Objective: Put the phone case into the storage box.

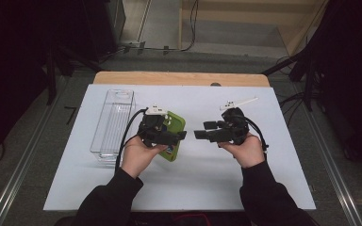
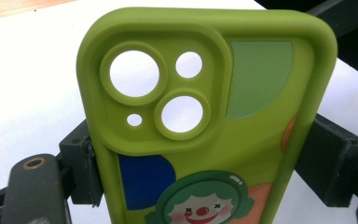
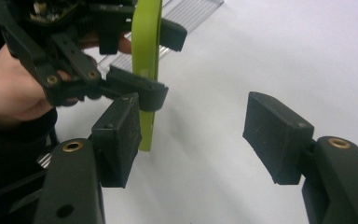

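A lime-green phone case (image 2: pixel 242 140) with camera cut-outs and a clown picture stands upright between the pads of my left gripper (image 2: pixel 205 163), which is shut on its two long edges. In the high view the case (image 1: pixel 175 126) hangs just above the white table, left of centre, with the left gripper (image 1: pixel 181 135) on it. My right gripper (image 1: pixel 201 130) faces it from the right, a short gap away, jaws open and nothing between them. The right gripper view shows its open pads (image 3: pixel 279 135) and, beyond them, the case (image 3: pixel 147 46) edge-on in the other gripper.
A clear rectangular plastic bin (image 1: pixel 114 122) lies at the left of the white tabletop (image 1: pixel 193 179). A small white strip-like object (image 1: pixel 238 102) rests behind the right gripper. A wooden board (image 1: pixel 179 77) shows along the far edge.
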{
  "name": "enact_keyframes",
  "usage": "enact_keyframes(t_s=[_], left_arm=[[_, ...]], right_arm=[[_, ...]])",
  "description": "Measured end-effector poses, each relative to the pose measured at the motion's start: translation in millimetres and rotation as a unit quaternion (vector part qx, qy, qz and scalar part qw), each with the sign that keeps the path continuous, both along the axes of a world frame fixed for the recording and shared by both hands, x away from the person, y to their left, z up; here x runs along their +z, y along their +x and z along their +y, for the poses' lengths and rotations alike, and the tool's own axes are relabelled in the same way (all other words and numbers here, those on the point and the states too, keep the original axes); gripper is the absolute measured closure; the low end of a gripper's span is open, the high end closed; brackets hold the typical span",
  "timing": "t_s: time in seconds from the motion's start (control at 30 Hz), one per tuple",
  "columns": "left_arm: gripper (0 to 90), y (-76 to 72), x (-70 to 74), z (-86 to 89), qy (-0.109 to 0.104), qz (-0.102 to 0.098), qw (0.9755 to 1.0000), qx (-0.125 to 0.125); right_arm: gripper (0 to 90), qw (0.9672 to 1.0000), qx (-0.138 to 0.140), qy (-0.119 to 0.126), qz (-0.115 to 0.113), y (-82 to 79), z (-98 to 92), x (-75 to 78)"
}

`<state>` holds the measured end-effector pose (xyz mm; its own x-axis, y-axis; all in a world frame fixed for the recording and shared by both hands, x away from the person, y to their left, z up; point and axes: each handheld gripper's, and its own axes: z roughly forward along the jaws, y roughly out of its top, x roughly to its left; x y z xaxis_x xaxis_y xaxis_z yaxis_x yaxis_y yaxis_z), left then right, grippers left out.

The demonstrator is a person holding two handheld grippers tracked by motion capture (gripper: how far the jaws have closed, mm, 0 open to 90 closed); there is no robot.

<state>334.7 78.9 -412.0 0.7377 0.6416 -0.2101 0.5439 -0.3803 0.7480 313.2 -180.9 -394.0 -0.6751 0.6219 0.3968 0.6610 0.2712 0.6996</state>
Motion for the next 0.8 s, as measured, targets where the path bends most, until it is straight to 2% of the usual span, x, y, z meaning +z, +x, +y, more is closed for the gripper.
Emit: enact_keyframes(t_s=[0.23,0.43,0.67,0.8], left_arm=[[17.4,0.3,2.5,1.7,-0.009,0.006,0.9999,-0.007],[17.4,0.7,3.9,3.2,-0.008,0.011,0.9998,-0.012],[17.4,1.3,6.3,5.7,-0.009,0.013,0.9998,-0.013],[17.4,2.0,6.5,7.0,-0.011,0.015,0.9997,-0.015]], right_arm=[[31.6,0.999,0.028,-0.021,-0.028,-5.4,-3.6,-8.2],[28.3,0.9986,0.043,-0.016,-0.028,-9.8,-6.2,-14.9],[28.1,0.9988,0.041,-0.019,-0.02,-14.2,-11.2,-24.2],[26.7,0.9985,0.042,-0.025,-0.024,-18.4,-15.5,-29.0]])
